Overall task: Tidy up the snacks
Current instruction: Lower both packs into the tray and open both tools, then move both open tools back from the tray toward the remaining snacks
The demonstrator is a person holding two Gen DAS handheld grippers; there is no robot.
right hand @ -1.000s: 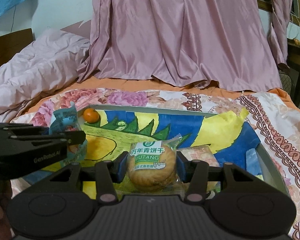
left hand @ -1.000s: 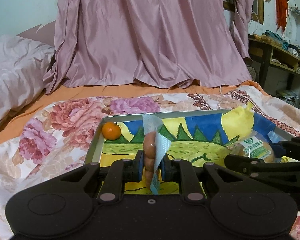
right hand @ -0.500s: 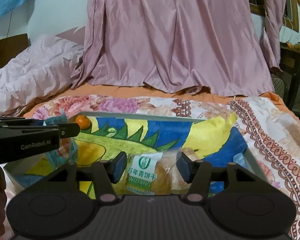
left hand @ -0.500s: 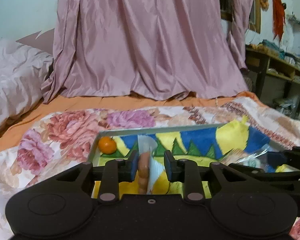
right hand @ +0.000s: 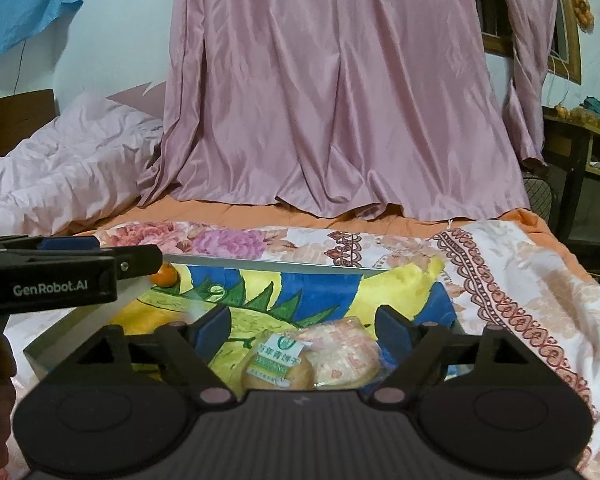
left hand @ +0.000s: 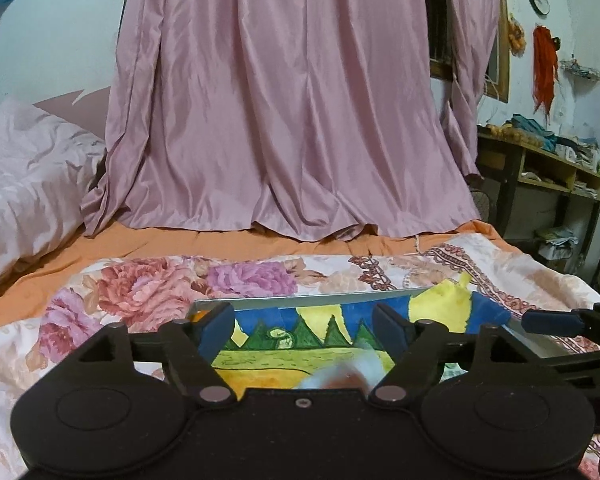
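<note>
- On the bed, over the tray (right hand: pixel 260 267) with its painted liner: both my tongs are spread wide and hold nothing.
- Left tongs (left hand: pixel 303 330): a second ago they pinched a sausage packet upright between the pads. Now the gap is empty, and a blurred pale-and-brown shape (left hand: pixel 346 376) shows low at the camera's edge. I take it for the packet dropping or just landed on the liner; too smeared to be sure.
- Right tongs (right hand: pixel 303 328): a second ago closed on the biscuit pack (right hand: pixel 278 364); half a second ago already parting. Now the pack lies on the liner below the open jaws, touching a pinkish wrapped snack (right hand: pixel 346 350) on its right.
- The orange (right hand: pixel 165 274) sits in the tray's far left corner, same as before, partly hidden behind my left tongs (right hand: pixel 100 258) in the right view.
- Both views have tilted up and back; more curtain (left hand: pixel 284 112), less tray.
- Meaning: both items look delivered together. Judged from here, this placing step is finished; next would be pulling clear and looking for anything left outside the tray. None is visible on the floral quilt (right hand: pixel 532 296).
</note>
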